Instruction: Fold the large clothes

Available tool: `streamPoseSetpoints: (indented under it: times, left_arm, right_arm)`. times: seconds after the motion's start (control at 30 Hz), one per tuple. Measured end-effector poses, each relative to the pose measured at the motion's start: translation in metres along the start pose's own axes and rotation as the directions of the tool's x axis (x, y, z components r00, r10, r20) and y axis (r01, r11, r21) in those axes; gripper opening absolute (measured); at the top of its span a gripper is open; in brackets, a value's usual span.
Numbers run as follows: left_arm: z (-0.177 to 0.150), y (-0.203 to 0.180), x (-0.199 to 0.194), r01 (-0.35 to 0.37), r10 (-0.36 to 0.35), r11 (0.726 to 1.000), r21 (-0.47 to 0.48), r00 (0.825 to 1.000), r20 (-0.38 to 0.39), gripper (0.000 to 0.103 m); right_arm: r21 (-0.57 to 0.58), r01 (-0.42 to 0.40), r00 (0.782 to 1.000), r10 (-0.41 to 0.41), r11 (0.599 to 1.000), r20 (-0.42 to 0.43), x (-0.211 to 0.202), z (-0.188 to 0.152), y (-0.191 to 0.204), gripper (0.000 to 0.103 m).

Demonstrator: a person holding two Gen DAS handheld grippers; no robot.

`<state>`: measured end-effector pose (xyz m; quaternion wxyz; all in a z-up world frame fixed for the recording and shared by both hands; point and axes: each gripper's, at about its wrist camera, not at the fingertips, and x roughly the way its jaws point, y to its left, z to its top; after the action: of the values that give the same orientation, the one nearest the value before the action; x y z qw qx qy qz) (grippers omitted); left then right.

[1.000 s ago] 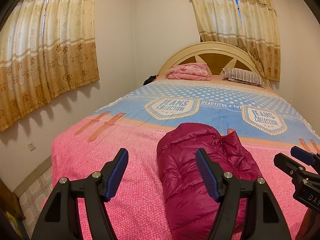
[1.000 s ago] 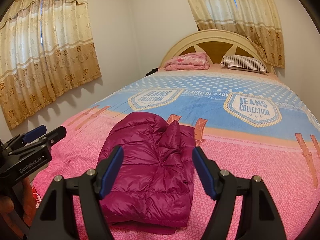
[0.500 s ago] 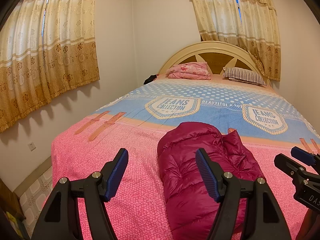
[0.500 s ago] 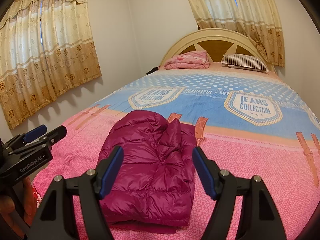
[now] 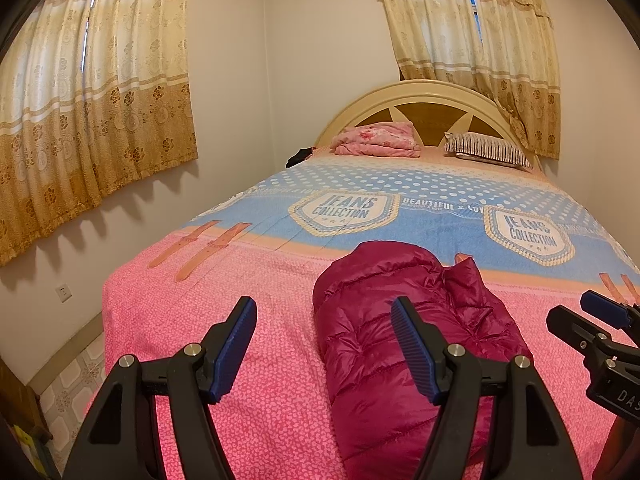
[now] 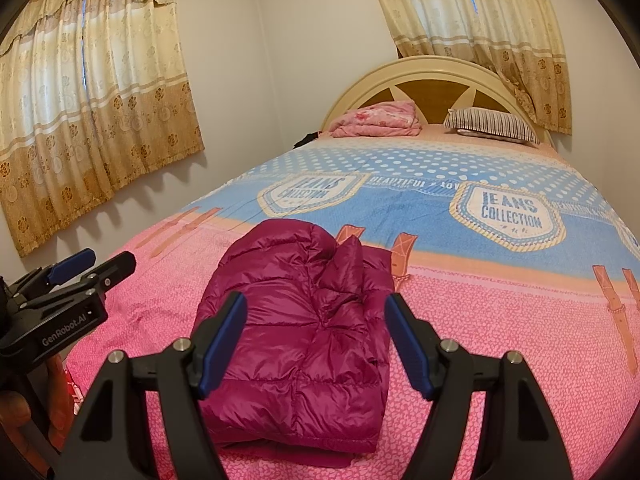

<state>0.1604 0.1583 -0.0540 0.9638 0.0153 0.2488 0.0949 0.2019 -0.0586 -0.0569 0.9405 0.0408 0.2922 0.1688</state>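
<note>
A magenta puffer jacket (image 5: 404,344) (image 6: 304,320) lies folded into a compact bundle on the pink foot end of the bed (image 5: 168,320) (image 6: 500,320). My left gripper (image 5: 324,344) hovers open over the bedspread just left of the bundle, nothing between its blue pads. My right gripper (image 6: 316,340) hangs open above the near half of the jacket without touching it. Each gripper shows at the edge of the other's view: the right gripper (image 5: 592,320) and the left gripper (image 6: 96,264).
A folded pink blanket (image 5: 378,140) and a striped pillow (image 5: 488,150) lie at the curved headboard (image 5: 420,92). Curtains (image 5: 92,92) hang on the left wall and behind the bed. Tiled floor (image 5: 68,384) shows left of the bed. A hand (image 6: 16,412) holds the left gripper.
</note>
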Motion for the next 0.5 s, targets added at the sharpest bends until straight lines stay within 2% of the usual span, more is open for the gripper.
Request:
streamPoseSetpoints:
  times: [0.07, 0.2, 0.5]
  left_arm:
    - [-0.001, -0.0024, -0.0003, -0.003, 0.003, 1.0, 0.007, 1.0, 0.002, 0.071]
    - [-0.0013, -0.0053, -0.0031, -0.011, 0.01, 1.0, 0.014, 1.0, 0.018, 0.081]
    - [-0.0009, -0.0044, 0.0018, -0.013, 0.013, 1.0, 0.007, 1.0, -0.005, 0.083]
  right_arm:
    - [-0.001, -0.001, 1.0, 0.001, 1.0, 0.0, 0.0004, 0.0, 0.0001, 0.074]
    - [-0.003, -0.003, 1.0, 0.003, 1.0, 0.002, 0.0005, 0.0001, 0.0005, 0.074]
    - [-0.006, -0.005, 1.0, 0.005, 1.0, 0.005, -0.0004, 0.0007, -0.0012, 0.074]
